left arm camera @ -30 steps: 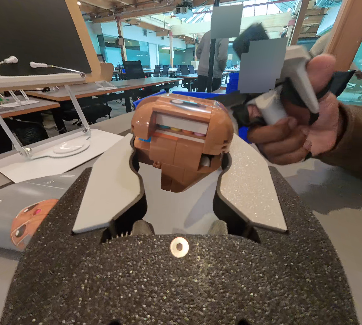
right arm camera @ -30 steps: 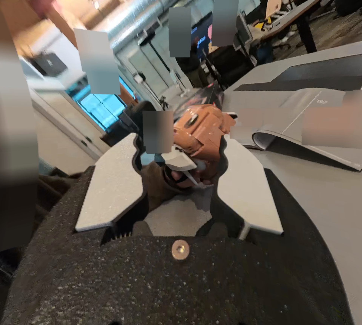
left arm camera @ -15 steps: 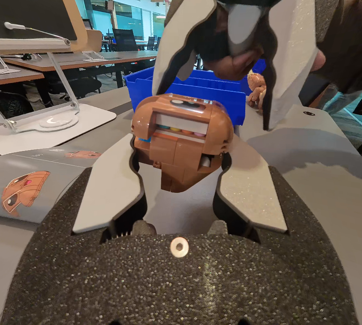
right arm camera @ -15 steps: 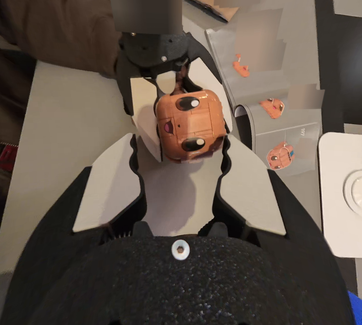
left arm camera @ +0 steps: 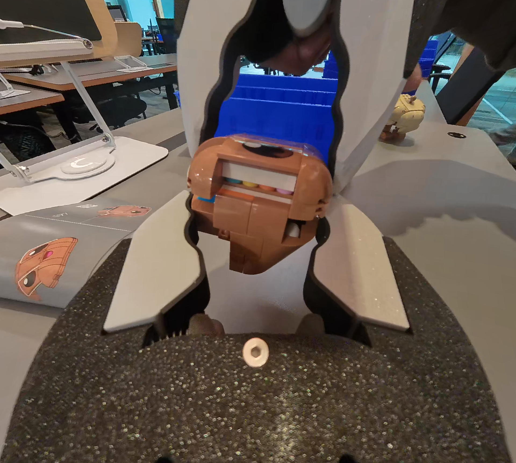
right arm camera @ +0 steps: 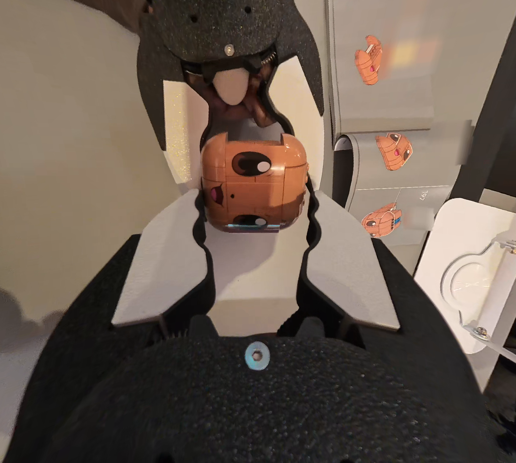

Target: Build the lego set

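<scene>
The left gripper [left arm camera: 258, 215] clamps the rounded brown brick-built lego head [left arm camera: 258, 198] – the right gripper [right arm camera: 254, 198] straddles it, spread wide.

The big blue plastic bin [left arm camera: 279, 108] is mostly hidden behind the right gripper [left arm camera: 268, 153] and the brown brick head [left arm camera: 259, 198]. Grey blurry patches cover parts of the open grey instruction booklet [right arm camera: 391, 103]. The white flat stand [right arm camera: 460, 276] runs off the picture's right edge.
</scene>
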